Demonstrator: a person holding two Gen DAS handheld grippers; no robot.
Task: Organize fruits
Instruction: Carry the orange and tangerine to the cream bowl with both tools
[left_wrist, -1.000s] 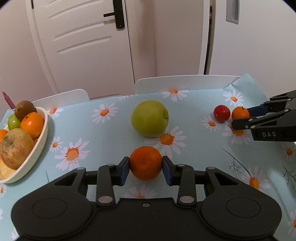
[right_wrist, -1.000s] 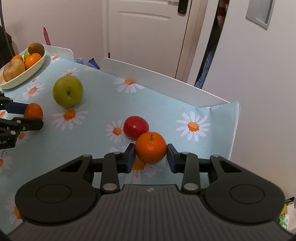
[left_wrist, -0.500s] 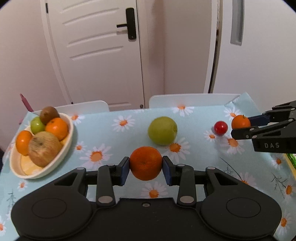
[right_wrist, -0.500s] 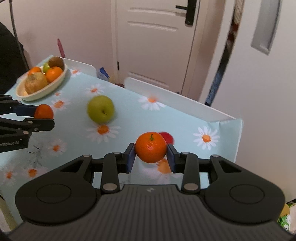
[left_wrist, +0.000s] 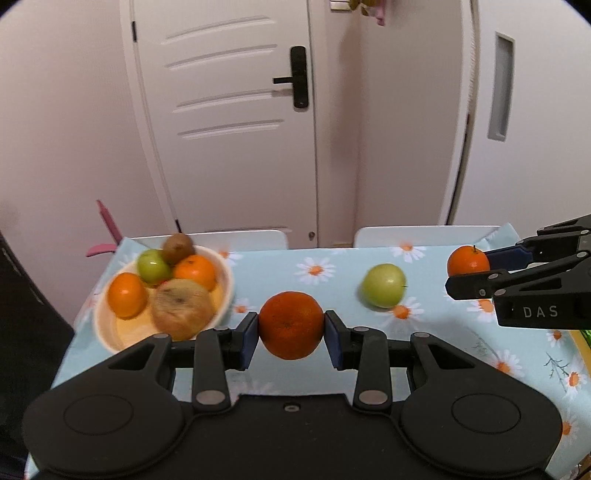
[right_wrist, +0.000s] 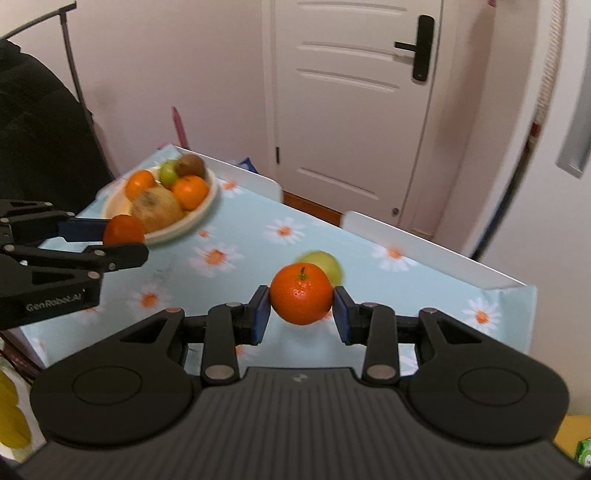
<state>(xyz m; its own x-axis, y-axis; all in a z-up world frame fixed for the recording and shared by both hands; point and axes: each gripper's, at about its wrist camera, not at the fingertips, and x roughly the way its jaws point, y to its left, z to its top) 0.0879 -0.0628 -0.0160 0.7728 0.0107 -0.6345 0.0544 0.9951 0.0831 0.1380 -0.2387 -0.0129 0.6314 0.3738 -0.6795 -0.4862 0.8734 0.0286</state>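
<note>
Your left gripper (left_wrist: 291, 334) clamps an orange (left_wrist: 291, 324); your right gripper (right_wrist: 301, 309) clamps a tangerine (right_wrist: 301, 299). Bowl (left_wrist: 221, 291) at ten o'clock.

Open cloth on the table (left_wrist: 280, 266) between the bowl (left_wrist: 225, 291) and the green apple (left_wrist: 382, 285); room there to pass. Bowl itself crowded: two oranges, a small green apple, a kiwi (left_wrist: 178, 248) and a brownish apple (left_wrist: 183, 314) piled above the rim. Left hand-held gripper (right_wrist: 123, 236) close before the bowl's near edge, clamped on an orange (right_wrist: 123, 229). Right hand-held gripper (left_wrist: 467, 271) raised at the table's right side, well apart from the bowl. White chair backs (left_wrist: 424, 236) along the far edge.
</note>
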